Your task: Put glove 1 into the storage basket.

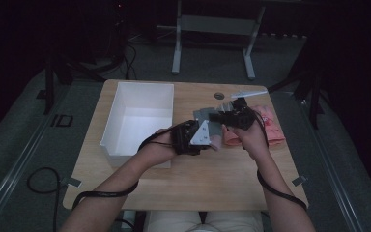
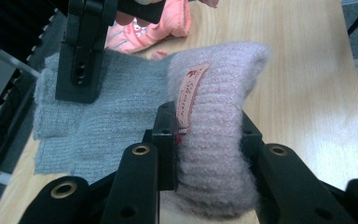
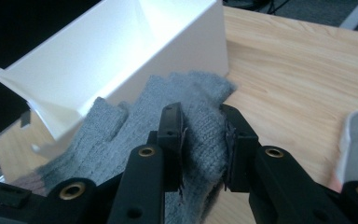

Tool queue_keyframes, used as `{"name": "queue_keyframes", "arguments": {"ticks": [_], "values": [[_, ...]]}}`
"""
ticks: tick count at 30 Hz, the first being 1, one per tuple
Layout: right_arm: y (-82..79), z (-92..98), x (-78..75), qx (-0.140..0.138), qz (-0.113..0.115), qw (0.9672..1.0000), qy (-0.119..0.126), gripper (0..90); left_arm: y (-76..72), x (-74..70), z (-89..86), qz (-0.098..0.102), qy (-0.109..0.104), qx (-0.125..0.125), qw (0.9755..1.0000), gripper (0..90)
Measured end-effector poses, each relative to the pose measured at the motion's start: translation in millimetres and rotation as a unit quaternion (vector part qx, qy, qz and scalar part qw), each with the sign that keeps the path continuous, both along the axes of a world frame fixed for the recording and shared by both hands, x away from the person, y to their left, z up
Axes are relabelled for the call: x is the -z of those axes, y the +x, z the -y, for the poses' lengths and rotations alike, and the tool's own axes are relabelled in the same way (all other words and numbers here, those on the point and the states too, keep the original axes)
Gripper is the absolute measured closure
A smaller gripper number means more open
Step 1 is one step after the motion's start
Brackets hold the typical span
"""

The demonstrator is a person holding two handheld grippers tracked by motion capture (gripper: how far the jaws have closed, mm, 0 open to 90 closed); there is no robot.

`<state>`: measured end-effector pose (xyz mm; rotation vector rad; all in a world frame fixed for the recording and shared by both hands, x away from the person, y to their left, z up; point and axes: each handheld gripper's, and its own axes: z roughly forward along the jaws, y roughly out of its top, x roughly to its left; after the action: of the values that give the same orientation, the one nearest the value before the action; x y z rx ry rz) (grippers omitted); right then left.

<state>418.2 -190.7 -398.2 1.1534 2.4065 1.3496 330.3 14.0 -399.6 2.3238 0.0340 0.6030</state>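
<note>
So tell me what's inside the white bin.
The white bin looks empty: bare white floor and walls in the high view. Its near corner is hidden behind the left gripper and the grey glove.

High view overhead, facing forward-down on the wooden table point(image 1: 193, 179) — gripper views close-up, sharing the grey knit glove point(image 2: 98, 121) — opposite ends.

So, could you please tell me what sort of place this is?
Probably a dim lab or recording room: a lone wooden table on grey floor, cables trailing across it, a metal stand frame behind, and a white bin for sorting gloves.
</note>
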Motion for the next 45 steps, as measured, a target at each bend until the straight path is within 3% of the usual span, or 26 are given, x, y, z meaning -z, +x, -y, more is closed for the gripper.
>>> {"name": "queue_keyframes", "arguments": {"ticks": [11, 21, 26, 32, 38, 42, 45], "values": [[11.9, -48.5, -23.8, -0.026, 0.014, 0.9996, 0.003, 72.6, 2.5, -23.6, -43.9, 0.008, 0.009, -0.024, 0.9996, 69.9], [20.1, -106.3, -26.0, -0.052, 0.016, 0.9985, 0.000, 72.7, 1.4, -27.8, -93.5, 0.005, 0.024, -0.054, 0.9982, 69.9], [23.5, -130.2, -19.3, -0.061, 0.010, 0.9981, 0.000, 72.7, 1.1, -22.0, -111.8, -0.003, 0.027, -0.069, 0.9973, 69.8], [26.2, -166.3, -0.1, -0.072, -0.012, 0.9973, 0.009, 72.8, -0.2, -7.0, -140.4, -0.020, 0.041, -0.085, 0.9953, 69.9], [29.9, -184.9, 10.2, -0.076, -0.026, 0.9968, 0.001, 72.8, 2.3, 7.3, -153.0, -0.023, 0.052, -0.087, 0.9946, 69.9], [34.2, -195.0, 19.4, -0.074, -0.037, 0.9965, -0.015, 72.9, 8.5, 26.0, -156.6, -0.022, 0.074, -0.080, 0.9938, 69.8], [38.4, -199.8, 25.6, -0.073, -0.039, 0.9957, -0.042, 72.8, 14.3, 36.7, -154.9, -0.027, 0.091, -0.077, 0.9925, 69.8]]}}
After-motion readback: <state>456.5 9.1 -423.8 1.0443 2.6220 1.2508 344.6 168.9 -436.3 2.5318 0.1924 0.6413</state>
